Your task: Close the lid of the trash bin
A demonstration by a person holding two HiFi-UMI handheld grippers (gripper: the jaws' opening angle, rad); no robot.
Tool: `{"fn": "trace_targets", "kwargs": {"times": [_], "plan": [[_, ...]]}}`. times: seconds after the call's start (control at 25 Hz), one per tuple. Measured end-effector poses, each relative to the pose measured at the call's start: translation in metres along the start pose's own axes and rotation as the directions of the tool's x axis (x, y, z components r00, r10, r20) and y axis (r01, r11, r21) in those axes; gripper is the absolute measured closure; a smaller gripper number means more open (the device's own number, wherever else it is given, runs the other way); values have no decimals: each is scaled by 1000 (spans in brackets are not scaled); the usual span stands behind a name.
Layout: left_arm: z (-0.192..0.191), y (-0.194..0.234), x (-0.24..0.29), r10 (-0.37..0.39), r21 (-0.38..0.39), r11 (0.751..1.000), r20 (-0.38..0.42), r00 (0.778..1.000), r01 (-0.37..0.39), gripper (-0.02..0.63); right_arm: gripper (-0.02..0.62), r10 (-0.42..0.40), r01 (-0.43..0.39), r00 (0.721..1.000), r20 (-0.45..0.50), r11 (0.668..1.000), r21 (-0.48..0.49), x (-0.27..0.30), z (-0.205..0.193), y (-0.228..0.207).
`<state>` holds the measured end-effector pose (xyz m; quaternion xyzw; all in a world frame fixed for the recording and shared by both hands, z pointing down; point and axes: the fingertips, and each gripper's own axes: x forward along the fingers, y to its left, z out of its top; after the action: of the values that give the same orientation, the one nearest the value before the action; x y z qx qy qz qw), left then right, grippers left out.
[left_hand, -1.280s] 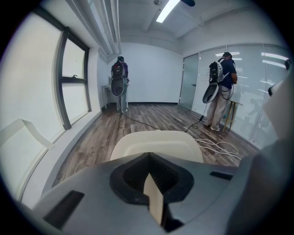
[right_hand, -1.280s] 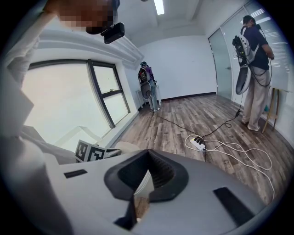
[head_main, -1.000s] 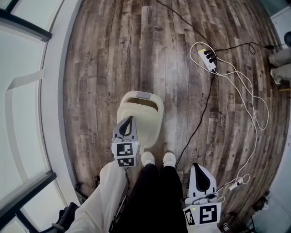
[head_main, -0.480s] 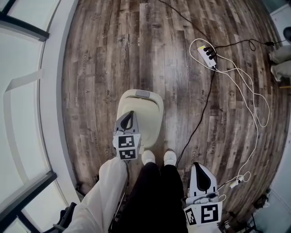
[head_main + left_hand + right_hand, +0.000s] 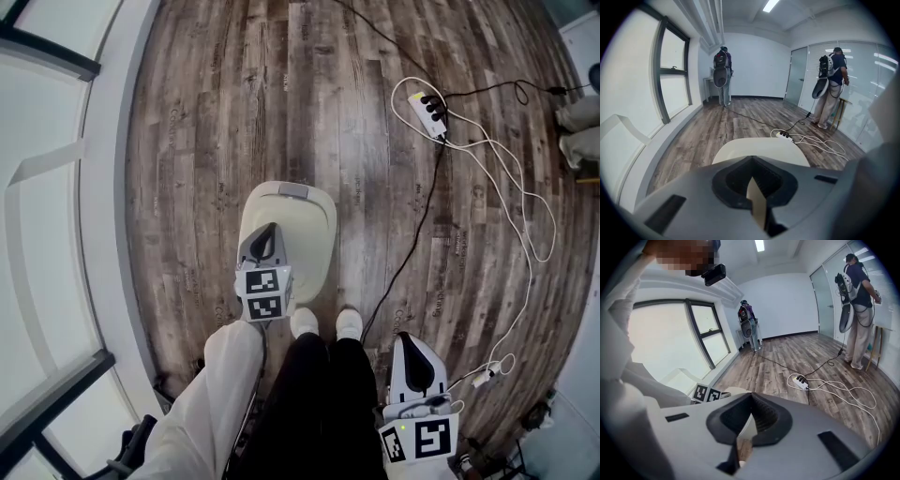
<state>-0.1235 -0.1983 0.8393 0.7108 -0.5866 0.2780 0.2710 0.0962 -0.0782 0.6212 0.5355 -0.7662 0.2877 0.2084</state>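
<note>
the left tongs (image 5: 270, 232), jaws together on nothing, seem to rest on the near left part of the lid (image 5: 302, 225), likely to press it flat. the bin (image 5: 317, 274) stands on the floor (image 5: 206, 141) at frame centre, just above the person's shoes (image 5: 323, 324), and looks shut or nearly so. the right tongs (image 5: 409, 345), also together and empty, hang idle at lower right, while a black cable (image 5: 412, 253) runs just right of the bin up to a power strip (image 5: 428, 114) at upper right; nothing blocks the lid.
</note>
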Motion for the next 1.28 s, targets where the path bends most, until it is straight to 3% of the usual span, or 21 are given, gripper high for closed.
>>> {"fn": "trace_targets", "kwargs": {"times": [0.44,1.28], "plan": [[-7,-2,13,5,-10,1000,-32,999,-5,601,572,-5,5,1000,-3,1000,20,19,-3,-3],[-20,0,28,24,52,998,-106,994,-18,601,572,19,-18,999,-30,1000,21,24,-13,-6]]}}
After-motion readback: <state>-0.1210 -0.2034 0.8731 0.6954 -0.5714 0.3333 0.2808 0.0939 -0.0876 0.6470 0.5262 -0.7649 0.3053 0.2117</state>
